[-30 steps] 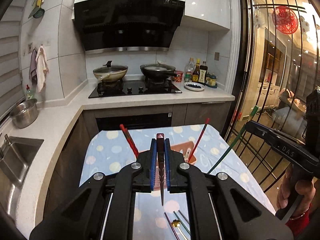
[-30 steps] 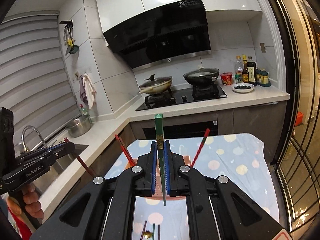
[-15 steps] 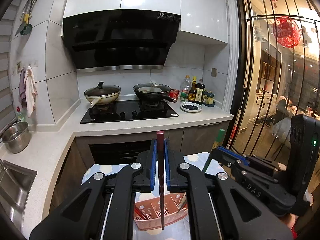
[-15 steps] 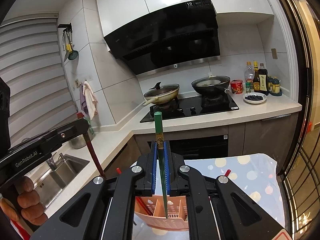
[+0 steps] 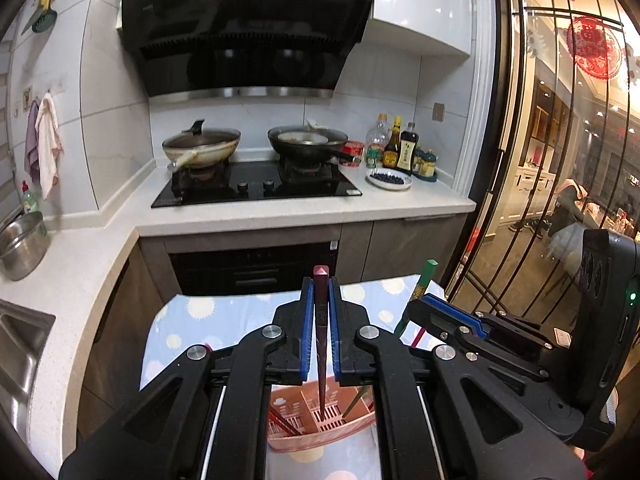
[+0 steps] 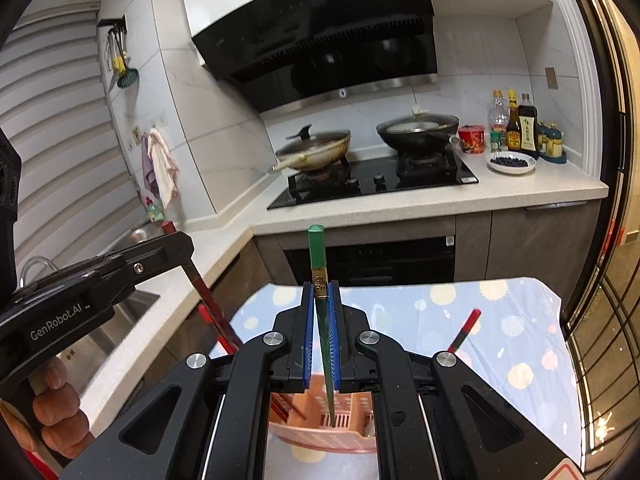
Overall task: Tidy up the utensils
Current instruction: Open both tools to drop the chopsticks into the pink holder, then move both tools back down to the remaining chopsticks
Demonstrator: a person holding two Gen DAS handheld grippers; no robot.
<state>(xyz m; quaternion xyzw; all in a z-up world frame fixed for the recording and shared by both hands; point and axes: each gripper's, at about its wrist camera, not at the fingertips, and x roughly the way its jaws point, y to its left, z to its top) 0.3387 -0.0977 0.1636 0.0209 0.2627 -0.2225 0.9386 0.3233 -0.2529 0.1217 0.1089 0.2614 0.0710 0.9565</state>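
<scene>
While its blue pads press from both sides, the left gripper (image 5: pixel 321 312) clamps a dark red chopstick (image 5: pixel 321 344) upright, thick end above the fingers, thin tip down inside the pink utensil basket (image 5: pixel 320 436). Close on its right, the right gripper (image 6: pixel 321 312) is likewise closed on a green chopstick (image 6: pixel 320 276) with a gold band, slightly tilted, its tip also reaching into the basket's slotted compartments; which compartment each tip is in I cannot tell. More red chopsticks (image 6: pixel 464 330) already lean out of the basket at its left and right ends. That basket sits on a desk (image 6: pixel 520 320) covered with a light blue cloth dotted in pale circles. Beyond it runs the kitchen counter (image 5: pixel 280 216), carrying a black hob with a lidded pan (image 5: pixel 200 148) and a dark wok (image 5: pixel 308 142), bottles (image 5: pixel 400 146) and a small plate (image 5: pixel 390 179) at the right, a steel sink (image 5: pixel 20 344) at the left.
</scene>
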